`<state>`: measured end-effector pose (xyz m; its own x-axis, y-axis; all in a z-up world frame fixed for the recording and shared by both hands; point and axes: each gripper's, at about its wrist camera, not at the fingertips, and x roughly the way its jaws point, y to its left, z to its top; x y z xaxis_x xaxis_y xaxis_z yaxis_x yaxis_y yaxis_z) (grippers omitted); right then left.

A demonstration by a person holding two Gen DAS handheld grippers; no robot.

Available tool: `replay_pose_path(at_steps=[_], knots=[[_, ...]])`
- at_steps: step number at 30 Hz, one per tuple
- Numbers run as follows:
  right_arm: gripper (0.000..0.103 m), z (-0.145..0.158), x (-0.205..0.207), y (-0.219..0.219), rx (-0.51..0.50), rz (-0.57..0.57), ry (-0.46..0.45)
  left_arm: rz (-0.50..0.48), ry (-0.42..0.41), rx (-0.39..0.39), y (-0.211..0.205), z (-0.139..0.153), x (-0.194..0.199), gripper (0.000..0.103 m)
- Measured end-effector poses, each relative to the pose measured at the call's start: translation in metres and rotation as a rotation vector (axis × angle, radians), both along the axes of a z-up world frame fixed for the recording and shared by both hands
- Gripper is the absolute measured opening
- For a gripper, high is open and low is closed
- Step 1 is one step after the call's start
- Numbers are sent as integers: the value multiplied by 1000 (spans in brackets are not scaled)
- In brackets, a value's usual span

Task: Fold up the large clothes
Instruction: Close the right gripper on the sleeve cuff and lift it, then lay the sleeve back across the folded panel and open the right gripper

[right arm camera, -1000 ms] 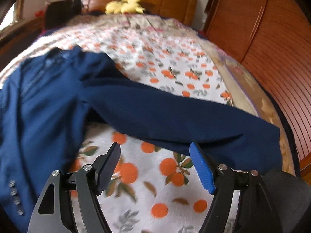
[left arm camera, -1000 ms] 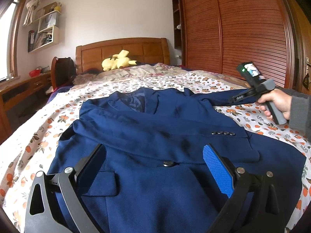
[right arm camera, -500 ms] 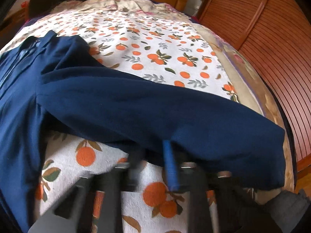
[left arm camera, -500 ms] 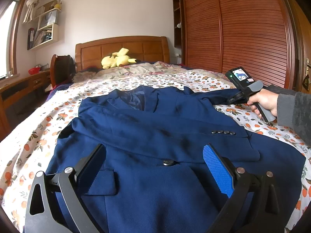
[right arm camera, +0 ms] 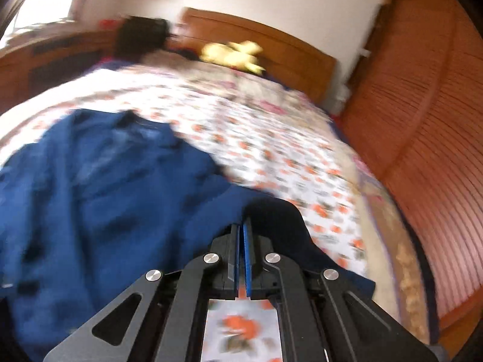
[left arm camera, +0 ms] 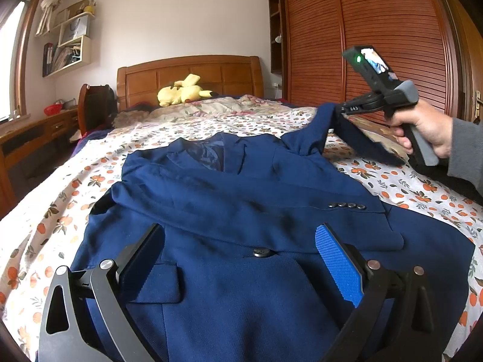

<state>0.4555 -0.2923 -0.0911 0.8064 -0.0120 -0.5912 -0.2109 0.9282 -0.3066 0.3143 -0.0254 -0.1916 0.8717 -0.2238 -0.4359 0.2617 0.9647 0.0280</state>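
Bed [left arm camera: 193,126] with orange-print sheet holds a blue jacket [left arm camera: 241,241].
Left tool [left arm camera: 238,259] hangs spread wide over the jacket near the bed's foot edge. Right tool [right arm camera: 241,232] is clenched on the jacket's sleeve [left arm camera: 326,123], lifting it off the bed's right side.

A home bedroom: a wooden-headboard bed [left arm camera: 187,72] with orange-print sheet [left arm camera: 60,211], a yellow plush toy [left arm camera: 181,90], louvred wooden wardrobe doors [left arm camera: 377,39] and white wall shelves [left arm camera: 69,48].

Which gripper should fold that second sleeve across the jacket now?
Right. The right gripper is already shut on the sleeve and holds it up off the bed. The left gripper hovers open over the jacket hem, holding nothing.
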Motion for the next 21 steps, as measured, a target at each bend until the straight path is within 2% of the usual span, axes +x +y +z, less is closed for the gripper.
replay_pose_path(at_steps=[3, 6, 8, 9, 10, 12, 17, 19, 21], knots=[[2, -5, -19, 32, 11, 106, 49, 0, 0, 1, 0, 0, 0, 100], [6, -22, -24, 45, 25, 121, 116, 0, 0, 1, 0, 0, 0, 100], [14, -30, -27, 44, 52, 119, 150, 0, 1, 0, 0, 0, 0, 100], [24, -32, -30, 42, 65, 114, 158, 0, 0, 0, 0, 0, 0, 100], [33, -33, -33, 40, 74, 111, 159, 0, 0, 0, 0, 0, 0, 100], [42, -32, -45, 35, 93, 110, 155, 0, 0, 0, 0, 0, 0, 100], [47, -22, -58, 11, 107, 66, 131, 0, 0, 1, 0, 0, 0, 100], [55, -20, -55, -2, 107, 26, 120, 0, 0, 2, 0, 0, 0, 100], [55, -21, -51, -17, 108, -18, 116, 0, 0, 0, 0, 0, 0, 100]])
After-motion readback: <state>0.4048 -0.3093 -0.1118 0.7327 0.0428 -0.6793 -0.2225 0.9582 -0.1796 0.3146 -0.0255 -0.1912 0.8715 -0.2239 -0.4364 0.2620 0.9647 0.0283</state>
